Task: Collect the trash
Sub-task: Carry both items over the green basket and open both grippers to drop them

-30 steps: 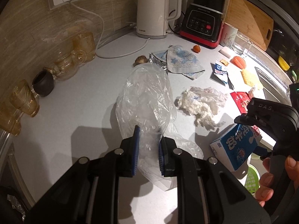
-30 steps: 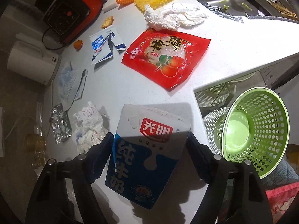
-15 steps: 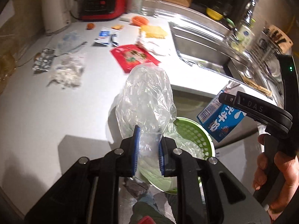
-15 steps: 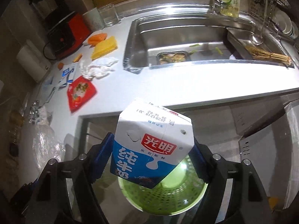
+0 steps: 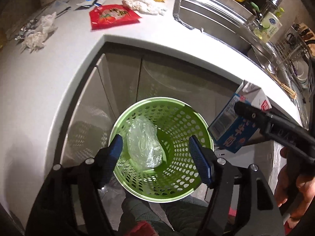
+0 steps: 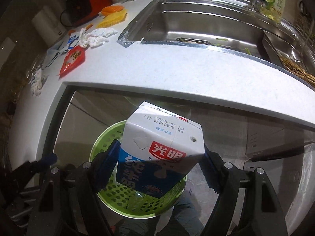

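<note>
A green perforated trash basket (image 5: 177,116) stands on the floor below the counter edge. A crumpled clear plastic bag (image 5: 143,143) lies inside it. My left gripper (image 5: 157,153) is open and empty right above the basket. My right gripper (image 6: 160,161) is shut on a blue and white milk carton (image 6: 159,153) and holds it over the basket (image 6: 102,145). The carton also shows in the left wrist view (image 5: 238,122), just right of the basket rim.
On the white counter (image 5: 39,74) lie a red snack wrapper (image 5: 112,15), crumpled tissues (image 5: 37,33), white paper towel (image 5: 143,4), yellow and orange scraps and small packets. A steel sink (image 6: 196,25) sits to the right. Cabinet doors (image 5: 122,74) stand behind the basket.
My left gripper carried the plastic bag off the counter to the basket, opened and let it fall in. My right gripper brought the milk carton from the counter to above the basket.
</note>
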Available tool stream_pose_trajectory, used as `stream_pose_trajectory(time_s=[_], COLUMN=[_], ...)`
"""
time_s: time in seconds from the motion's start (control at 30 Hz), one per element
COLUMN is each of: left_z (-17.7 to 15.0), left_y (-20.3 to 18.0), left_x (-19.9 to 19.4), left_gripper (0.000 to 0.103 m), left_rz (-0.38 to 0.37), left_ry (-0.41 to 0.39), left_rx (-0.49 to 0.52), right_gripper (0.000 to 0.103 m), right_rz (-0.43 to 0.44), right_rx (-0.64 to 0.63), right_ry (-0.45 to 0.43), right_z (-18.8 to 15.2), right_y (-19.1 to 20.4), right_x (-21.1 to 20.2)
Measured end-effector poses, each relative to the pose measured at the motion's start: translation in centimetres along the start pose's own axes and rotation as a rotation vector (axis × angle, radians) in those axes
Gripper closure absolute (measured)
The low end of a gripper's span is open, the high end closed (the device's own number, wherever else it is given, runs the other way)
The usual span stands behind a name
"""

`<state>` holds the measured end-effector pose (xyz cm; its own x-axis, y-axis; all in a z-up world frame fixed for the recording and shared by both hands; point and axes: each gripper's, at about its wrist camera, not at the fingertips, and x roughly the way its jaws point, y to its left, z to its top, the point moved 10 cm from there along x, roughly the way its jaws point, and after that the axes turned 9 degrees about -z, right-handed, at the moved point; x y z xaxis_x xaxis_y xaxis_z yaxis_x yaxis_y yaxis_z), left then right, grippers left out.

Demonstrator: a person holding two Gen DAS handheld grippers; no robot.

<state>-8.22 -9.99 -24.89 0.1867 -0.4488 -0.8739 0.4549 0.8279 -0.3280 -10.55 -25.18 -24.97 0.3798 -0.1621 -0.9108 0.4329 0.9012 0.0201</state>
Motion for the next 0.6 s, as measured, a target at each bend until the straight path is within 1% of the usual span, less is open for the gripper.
stream_pose_trajectory(time_s=[0.07, 0.13, 0.2, 0.23, 0.27, 0.3, 0.43, 0.47, 0.6], left_z=[0.7, 1.4, 1.8, 2.1, 2.2, 2.3, 2.6, 2.7, 3.7], left_y=[0.8, 1.5, 2.0, 2.2, 2.5, 2.9, 3.9, 4.2, 5.6], left_x=[-1.6, -3.5, -5.3, -5.8, -6.5, -7.3, -9.0, -9.3, -10.9], left_gripper=[0.032, 0.028, 0.025, 0.024, 0.022, 0.021, 0.02, 0.018, 0.015], left_rz=[0.051, 0.093, 0.127, 0.144, 0.158, 0.174, 0.236, 0.248, 0.284], left_ry=[-0.043, -0.086, -0.128, -0.146, -0.163, -0.18, -0.23, -0.243, -0.286], left_rx=[-0.037, -0.081, -0.123, -0.142, -0.162, -0.183, -0.243, -0.252, -0.271], right_gripper=[0.026, 0.026, 0.024, 0.022, 0.015, 0.012, 0.01, 0.009, 0.005], right_rz=[0.039, 0.061, 0.083, 0.094, 0.101, 0.107, 0.147, 0.16, 0.181], right_rx=[-0.064, -0.138, -0.222, -0.252, -0.28, -0.305, -0.373, -0.379, -0.402], right_ry=[0.011, 0.021, 0.05, 0.066, 0.079, 0.082, 0.05, 0.035, -0.061], right_z=[-0.4, -0.9, -1.8, -2.1, -2.5, -2.6, -1.6, -1.0, 2.2], right_y=[0.7, 1.6, 2.6, 3.0, 3.3, 3.6, 4.8, 5.0, 6.3], right_x=[0.6, 1.1, 1.7, 1.9, 2.1, 2.1, 0.9, 0.4, -2.0])
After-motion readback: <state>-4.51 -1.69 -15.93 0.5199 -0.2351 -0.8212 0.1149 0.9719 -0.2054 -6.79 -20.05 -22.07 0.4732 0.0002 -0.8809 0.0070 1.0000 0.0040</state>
